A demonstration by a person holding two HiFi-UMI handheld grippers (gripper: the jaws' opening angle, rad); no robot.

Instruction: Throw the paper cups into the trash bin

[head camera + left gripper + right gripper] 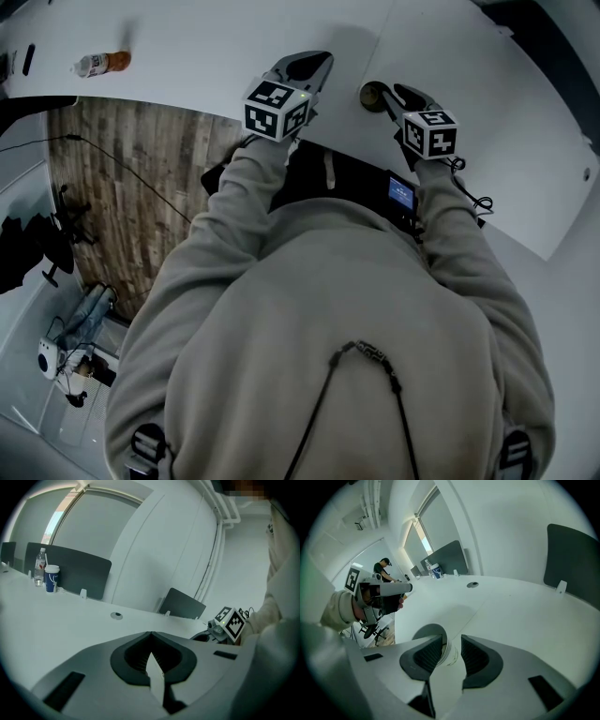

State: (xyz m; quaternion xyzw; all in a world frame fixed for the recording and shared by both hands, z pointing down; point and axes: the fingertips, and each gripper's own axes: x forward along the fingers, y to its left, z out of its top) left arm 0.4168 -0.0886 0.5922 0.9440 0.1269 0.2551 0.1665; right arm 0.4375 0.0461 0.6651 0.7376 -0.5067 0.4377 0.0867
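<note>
A small paper cup (372,95) stands on the white table (216,47) near its edge. My right gripper (392,97) is open around it. In the right gripper view the cup's ribbed white wall (449,651) sits between the two dark pads (474,657), and I cannot tell whether they touch it. My left gripper (307,66) hovers just left of it, shut with nothing in it; its jaws meet at the tip (151,635). A second, blue-and-white paper cup (51,577) stands far along the table. No trash bin is in view.
A water bottle (40,566) stands next to the far cup, in front of a dark divider panel (75,576). A round cable hole (116,616) is in the tabletop. Wooden floor (141,178) lies left of the table. Another person (385,569) stands far off.
</note>
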